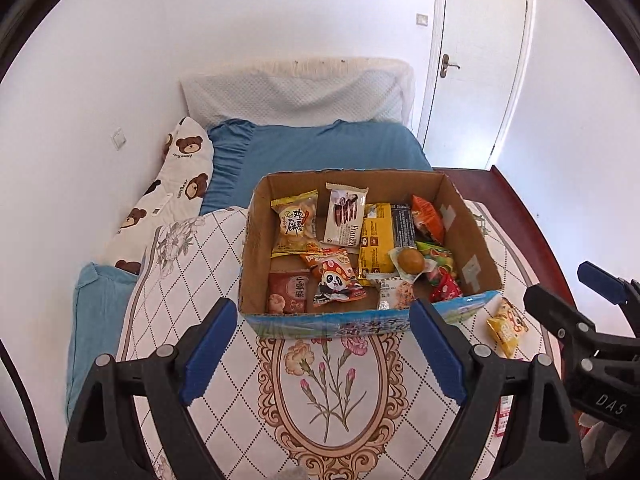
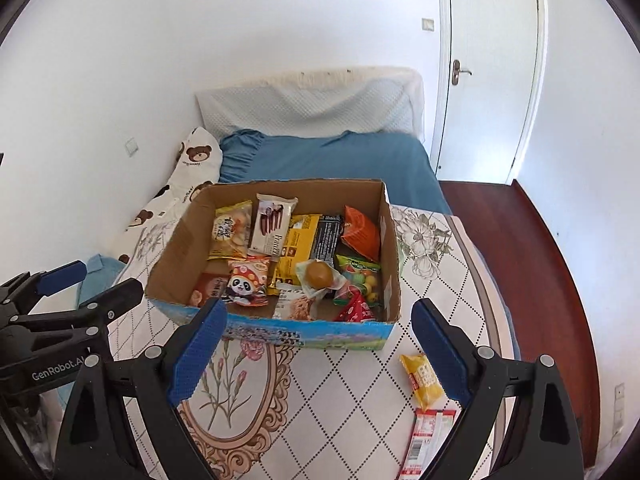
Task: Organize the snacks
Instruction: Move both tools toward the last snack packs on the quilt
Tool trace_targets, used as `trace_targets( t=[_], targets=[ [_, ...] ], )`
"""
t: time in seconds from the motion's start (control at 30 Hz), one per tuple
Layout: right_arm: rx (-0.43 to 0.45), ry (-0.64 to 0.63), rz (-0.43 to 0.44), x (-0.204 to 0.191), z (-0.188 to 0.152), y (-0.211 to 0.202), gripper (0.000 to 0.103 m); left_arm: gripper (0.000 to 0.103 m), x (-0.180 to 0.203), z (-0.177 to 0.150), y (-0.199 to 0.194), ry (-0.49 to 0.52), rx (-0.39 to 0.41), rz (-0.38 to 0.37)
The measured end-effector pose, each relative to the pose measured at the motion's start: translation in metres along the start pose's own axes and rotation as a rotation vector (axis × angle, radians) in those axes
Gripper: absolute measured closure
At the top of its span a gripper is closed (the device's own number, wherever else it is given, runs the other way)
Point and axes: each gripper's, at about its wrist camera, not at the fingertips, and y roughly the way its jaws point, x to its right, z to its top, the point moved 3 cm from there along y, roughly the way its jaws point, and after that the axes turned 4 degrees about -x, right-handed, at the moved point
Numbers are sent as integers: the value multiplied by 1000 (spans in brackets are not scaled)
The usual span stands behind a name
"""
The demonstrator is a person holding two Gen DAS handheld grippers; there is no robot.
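Matt cardboard box (image 1: 472, 236) holds glossy plastic wrappers (image 1: 346, 216) on quilted cloth (image 1: 192, 280).

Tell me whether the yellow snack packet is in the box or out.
Out. The yellow snack packet lies on the patterned cloth, in front of the cardboard box.

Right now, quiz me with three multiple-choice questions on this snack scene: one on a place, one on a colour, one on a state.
1. Where is the yellow snack packet?
A. in the box
B. on the cloth outside the box
C. on the bed

2. What colour is the bed sheet?
A. blue
B. red
C. green

3. How is the right claw?
A. shut on a packet
B. open, empty
C. shut, empty

Answers: B, it lies on the patterned cloth beside the cardboard box; A, it shows blue; B, its pads stand apart with nothing between.
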Motion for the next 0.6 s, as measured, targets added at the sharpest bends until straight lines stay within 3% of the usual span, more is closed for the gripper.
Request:
trace_targets(
  t=[0.17,0.3,0.43,0.6],
  targets=[
    [20,40,48,-1,-14,-25,7,15,3,-10,-21,-3,30,-3],
    [5,105,90,18,-33,-30,7,15,15,-21,-19,-4,-5,-5],
    [-74,158,70,58,-64,-15,12,15,48,-47,6,15,-118,-21],
    [-162,285,25,130,-115,8,16,15,143,-93,76,109,-344,-113]
  ],
)
